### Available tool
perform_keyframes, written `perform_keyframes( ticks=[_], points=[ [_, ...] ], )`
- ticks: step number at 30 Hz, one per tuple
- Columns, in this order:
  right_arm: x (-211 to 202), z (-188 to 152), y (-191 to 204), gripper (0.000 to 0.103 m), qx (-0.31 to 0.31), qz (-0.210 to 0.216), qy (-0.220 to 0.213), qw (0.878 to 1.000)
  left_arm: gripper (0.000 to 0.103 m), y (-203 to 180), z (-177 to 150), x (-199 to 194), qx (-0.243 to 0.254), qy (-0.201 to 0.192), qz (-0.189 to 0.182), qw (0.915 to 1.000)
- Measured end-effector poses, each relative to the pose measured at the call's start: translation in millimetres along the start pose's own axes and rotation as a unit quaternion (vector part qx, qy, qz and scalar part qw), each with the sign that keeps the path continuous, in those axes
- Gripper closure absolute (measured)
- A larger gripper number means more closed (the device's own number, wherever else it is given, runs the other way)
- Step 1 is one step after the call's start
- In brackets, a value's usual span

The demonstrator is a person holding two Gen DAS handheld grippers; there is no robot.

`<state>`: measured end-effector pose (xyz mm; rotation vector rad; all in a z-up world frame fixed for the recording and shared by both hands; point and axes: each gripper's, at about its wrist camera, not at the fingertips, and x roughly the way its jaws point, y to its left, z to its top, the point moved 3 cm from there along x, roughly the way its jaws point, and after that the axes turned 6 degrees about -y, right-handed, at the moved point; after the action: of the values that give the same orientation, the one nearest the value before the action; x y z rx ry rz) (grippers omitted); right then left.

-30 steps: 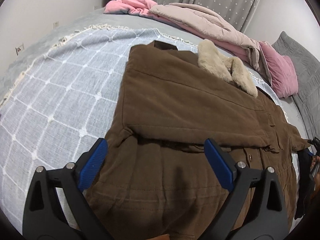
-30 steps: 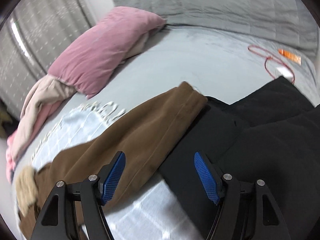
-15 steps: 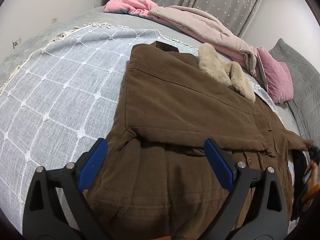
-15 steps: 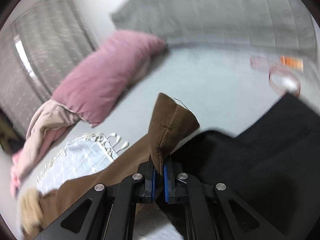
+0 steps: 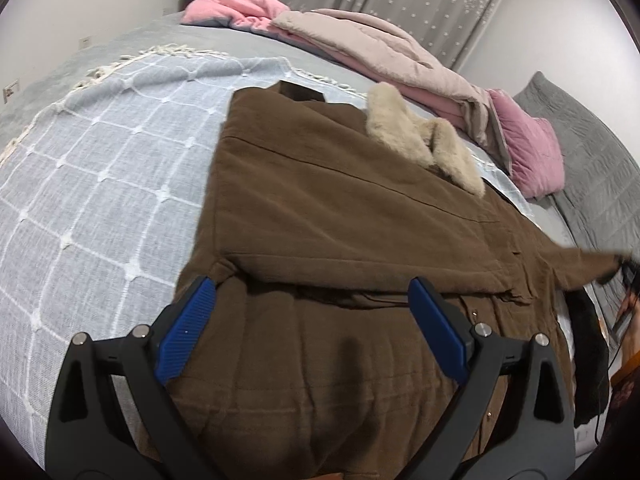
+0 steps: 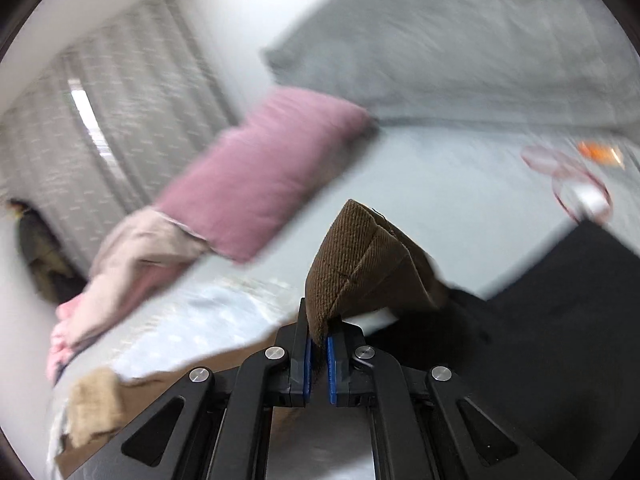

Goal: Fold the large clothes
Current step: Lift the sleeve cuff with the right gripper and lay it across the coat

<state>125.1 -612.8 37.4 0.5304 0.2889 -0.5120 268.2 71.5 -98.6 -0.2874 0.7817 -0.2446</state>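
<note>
A large brown coat (image 5: 340, 240) with a beige fur collar (image 5: 420, 140) lies spread on a pale blue checked blanket (image 5: 100, 168), one side folded over its body. My left gripper (image 5: 312, 340) is open and empty, hovering over the coat's lower part. My right gripper (image 6: 317, 364) is shut on the brown sleeve cuff (image 6: 360, 264) and holds it lifted off the bed. In the left wrist view the sleeve (image 5: 580, 266) stretches out to the far right.
A pink pillow (image 5: 528, 152) and a folded beige and pink quilt (image 5: 380, 44) lie at the far side of the bed. A black garment (image 6: 560, 320) lies under the lifted sleeve. A red cable (image 6: 576, 184) lies on the grey sheet. Curtains hang behind.
My right gripper closed on the sleeve cuff and has lifted it, pulling the sleeve taut. The left gripper stayed open over the coat and shifted slightly.
</note>
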Motion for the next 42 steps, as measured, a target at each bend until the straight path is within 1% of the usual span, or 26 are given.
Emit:
perform_keyframes(
  ticks=[3,6,9,12,14,15,17,18,19,20,22,23,24,25,26,28,29,31,32,33,35,37,39,40,41,42],
  points=[
    [-28.8,22.5,54.7,0.098,-0.023,0.087,-0.027,0.996,0.006,-5.8,2.2,-5.6,0.009,-0.007,-0.015,0.9998],
    [-50.7,31.8,104.1,0.098,-0.051,0.152,-0.030,0.987,0.006,-13.6,3.4,-9.7,0.016,-0.012,-0.036,0.9991],
    [-68.1,22.3,169.9,0.098,-0.100,0.213,-0.011,0.972,0.006,-19.8,2.9,-10.9,0.015,-0.011,-0.062,0.9979],
    [-73.8,-4.6,243.7,0.097,-0.150,0.269,0.024,0.951,0.006,-26.0,2.3,-10.4,0.020,-0.011,-0.079,0.9966],
    [-76.7,-37.6,295.7,0.095,-0.186,0.305,0.059,0.932,0.006,-28.4,2.4,-10.2,0.022,-0.013,-0.082,0.9963],
    [-78.1,-51.4,312.7,0.095,-0.199,0.318,0.073,0.924,0.006,-29.1,2.6,-9.8,0.022,-0.012,-0.086,0.9960],
    [-77.9,-97.5,360.1,0.094,-0.239,0.346,0.122,0.899,0.006,-28.6,3.2,-8.4,0.015,-0.010,-0.094,0.9954],
    [-75.5,-115.9,373.9,0.092,-0.251,0.355,0.143,0.889,0.006,-27.7,3.2,-7.6,0.011,-0.008,-0.097,0.9952],
    [-70.5,-142.6,390.8,0.088,-0.267,0.367,0.183,0.872,0.006,-26.7,3.6,-6.6,0.006,-0.006,-0.098,0.9952],
    [-64.4,-168.0,403.1,0.084,-0.274,0.376,0.232,0.854,0.006,-26.2,4.3,-5.5,0.002,-0.005,-0.099,0.9951],
    [-59.3,-201.6,408.1,0.081,-0.276,0.383,0.299,0.829,0.006,-26.2,6.2,-4.3,0.000,0.001,-0.100,0.9950],
    [-58.6,-210.8,406.0,0.080,-0.276,0.387,0.318,0.821,0.006,-27.4,8.1,-4.1,0.002,0.003,-0.101,0.9949],
    [-57.2,-208.0,396.3,0.078,-0.274,0.392,0.318,0.818,0.006,-30.1,12.0,-3.3,0.007,0.005,-0.107,0.9942],
    [-59.7,-205.8,387.5,0.072,-0.271,0.395,0.316,0.819,0.006,-31.8,14.3,-2.2,0.009,0.006,-0.111,0.9938],
    [-56.7,-196.6,374.6,0.059,-0.260,0.393,0.311,0.825,0.006,-36.1,18.7,1.2,0.012,0.009,-0.116,0.9932],
    [-42.6,-173.8,346.5,0.042,-0.232,0.376,0.294,0.848,0.006,-47.0,24.7,12.3,0.015,0.023,-0.126,0.9917],
    [-36.1,-162.3,329.1,0.039,-0.213,0.365,0.287,0.859,0.006,-57.1,28.5,21.7,0.021,0.031,-0.135,0.9902],
    [-21.1,-149.8,311.3,0.039,-0.184,0.347,0.284,0.875,0.006,-76.0,32.3,38.1,0.044,0.043,-0.143,0.9878],
    [-13.2,-142.9,294.2,0.039,-0.164,0.333,0.283,0.884,0.006,-87.3,32.8,49.7,0.060,0.055,-0.142,0.9866],
    [-7.2,-138.3,286.6,0.039,-0.153,0.323,0.284,0.890,0.006,-94.4,32.4,57.8,0.070,0.065,-0.139,0.9857],
    [8.5,-129.0,265.6,0.038,-0.143,0.297,0.285,0.900,0.006,-108.9,31.6,79.3,0.098,0.082,-0.126,0.9838],
    [23.3,-121.7,239.9,0.038,-0.141,0.271,0.291,0.907,0.006,-114.3,35.6,104.7,0.116,0.090,-0.099,0.9841],
    [41.8,-126.0,222.9,0.038,-0.140,0.245,0.300,0.911,0.006,-108.1,42.7,127.8,0.104,0.103,-0.068,0.9869],
    [50.7,-130.0,215.1,0.038,-0.142,0.232,0.303,0.913,0.007,-104.0,45.5,136.2,0.091,0.110,-0.061,0.9879],
    [59.6,-133.7,208.3,0.038,-0.144,0.220,0.306,0.915,0.016,-99.8,49.4,143.9,0.075,0.113,-0.057,0.9891],
    [69.1,-135.9,201.8,0.038,-0.144,0.212,0.308,0.916,0.026,-97.4,54.6,149.9,0.057,0.107,-0.056,0.9911]
  ],
)
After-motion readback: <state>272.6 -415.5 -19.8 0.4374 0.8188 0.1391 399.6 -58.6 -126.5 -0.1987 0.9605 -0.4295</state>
